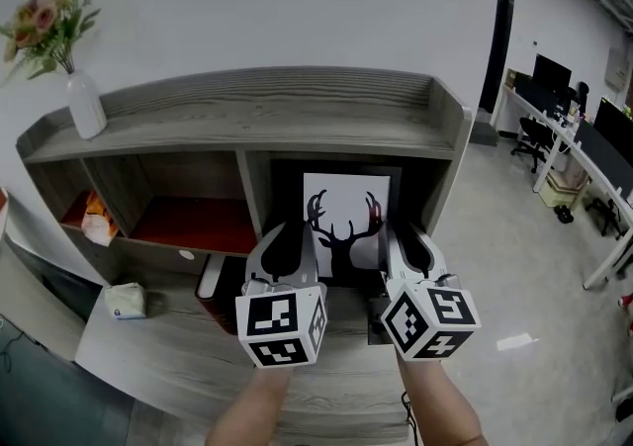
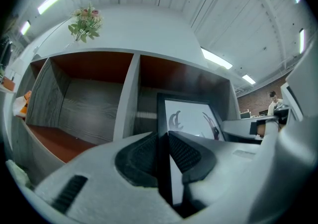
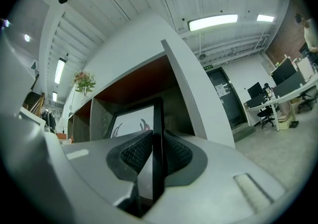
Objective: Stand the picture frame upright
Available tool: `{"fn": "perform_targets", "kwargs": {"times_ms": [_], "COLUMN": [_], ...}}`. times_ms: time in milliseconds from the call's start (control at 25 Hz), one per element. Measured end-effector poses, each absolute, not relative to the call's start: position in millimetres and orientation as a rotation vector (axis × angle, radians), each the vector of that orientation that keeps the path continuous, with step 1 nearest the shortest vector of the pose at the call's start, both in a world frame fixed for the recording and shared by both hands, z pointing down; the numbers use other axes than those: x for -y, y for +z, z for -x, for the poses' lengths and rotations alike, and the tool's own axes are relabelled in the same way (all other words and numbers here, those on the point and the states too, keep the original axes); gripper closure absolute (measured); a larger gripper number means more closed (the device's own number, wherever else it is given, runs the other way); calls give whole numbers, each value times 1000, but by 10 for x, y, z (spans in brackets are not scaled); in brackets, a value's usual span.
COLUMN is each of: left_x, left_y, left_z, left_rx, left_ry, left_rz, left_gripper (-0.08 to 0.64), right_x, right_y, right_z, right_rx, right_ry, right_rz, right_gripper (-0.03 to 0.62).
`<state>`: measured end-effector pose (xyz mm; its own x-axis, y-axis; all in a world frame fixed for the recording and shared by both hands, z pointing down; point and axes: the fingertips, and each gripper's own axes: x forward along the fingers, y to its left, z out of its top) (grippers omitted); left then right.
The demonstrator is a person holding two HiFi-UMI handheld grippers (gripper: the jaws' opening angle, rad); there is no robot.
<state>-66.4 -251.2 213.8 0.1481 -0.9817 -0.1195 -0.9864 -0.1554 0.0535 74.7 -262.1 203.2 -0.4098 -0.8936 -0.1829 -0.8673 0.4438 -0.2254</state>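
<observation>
2 grips hold the picture frame [image 1: 346, 224] near upright in the right compartment of the shelf [image 1: 257, 110]. The jaws of the left gripper [image 1: 289, 241] and right gripper [image 1: 408, 244] each clamp a side edge. Next, likely: seat its base, then release gently.

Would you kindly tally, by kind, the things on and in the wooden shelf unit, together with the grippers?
grippers: 2 (left gripper, right gripper)
picture frame: 1
vase of flowers: 1
orange item: 1
Total: 5
</observation>
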Motion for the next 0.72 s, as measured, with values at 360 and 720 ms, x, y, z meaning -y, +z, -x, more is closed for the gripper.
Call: {"fn": "perform_targets", "kwargs": {"times_ms": [360, 720], "left_x": [2576, 2618], "left_y": [2073, 2069], "left_z": [691, 716], "left_rx": [-2036, -2055], "left_ry": [248, 311], "left_rz": [2323, 2284], "left_gripper": [500, 500], "right_x": [2686, 2709], "right_y": [1963, 1969], "right_z": [-732, -718], "right_rx": [-2379, -2331], "right_ry": [-114, -67], "right_rz": [1517, 1556], "right_gripper": [525, 525]}}
